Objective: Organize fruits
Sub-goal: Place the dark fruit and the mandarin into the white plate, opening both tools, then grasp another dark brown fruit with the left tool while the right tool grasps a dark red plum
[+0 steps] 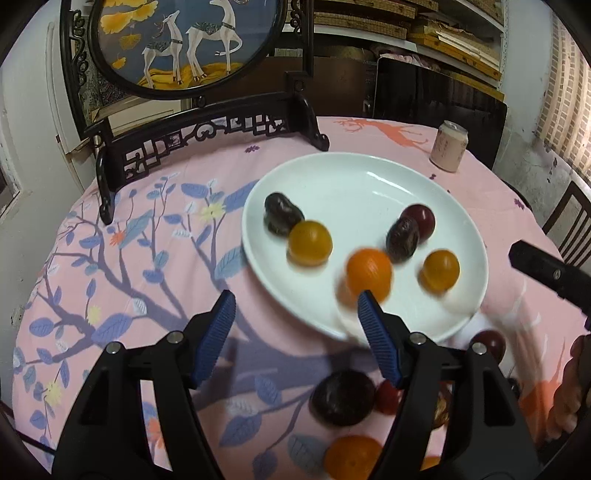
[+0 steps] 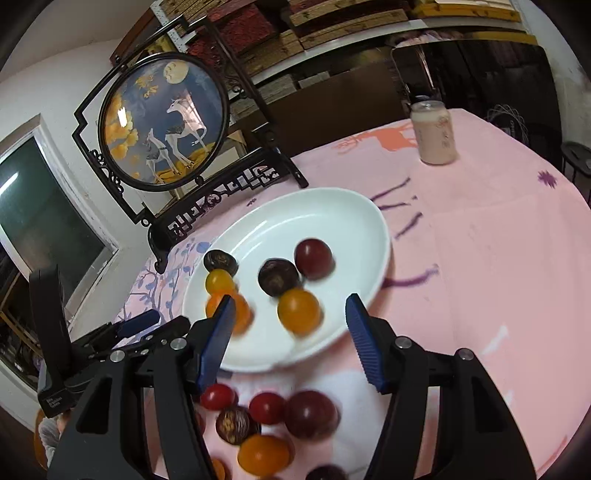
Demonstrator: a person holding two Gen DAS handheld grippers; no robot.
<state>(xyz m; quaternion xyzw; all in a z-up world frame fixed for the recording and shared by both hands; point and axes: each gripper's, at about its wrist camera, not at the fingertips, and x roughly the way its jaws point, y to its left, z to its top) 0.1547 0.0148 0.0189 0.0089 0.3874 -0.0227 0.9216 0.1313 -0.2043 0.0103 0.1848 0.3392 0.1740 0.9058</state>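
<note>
Left claw [image 1: 295, 304]: released, empty
Right claw [image 2: 290, 308]: released, empty
Round white ceramic plate [image 1: 354, 177]: six small fruits inside
Pink-clothed counter [image 2: 498, 258]: more fruits

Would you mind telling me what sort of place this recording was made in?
Probably a home dining or living room: a table under a pink floral tablecloth, an ornamental deer screen standing on it, and cluttered storage shelves behind.

A pink floral tablecloth [image 1: 147, 258] covered the tabletop. A dark carved deer screen [image 1: 177, 48] stood at its far edge, a pale can [image 1: 448, 146] well apart.
</note>
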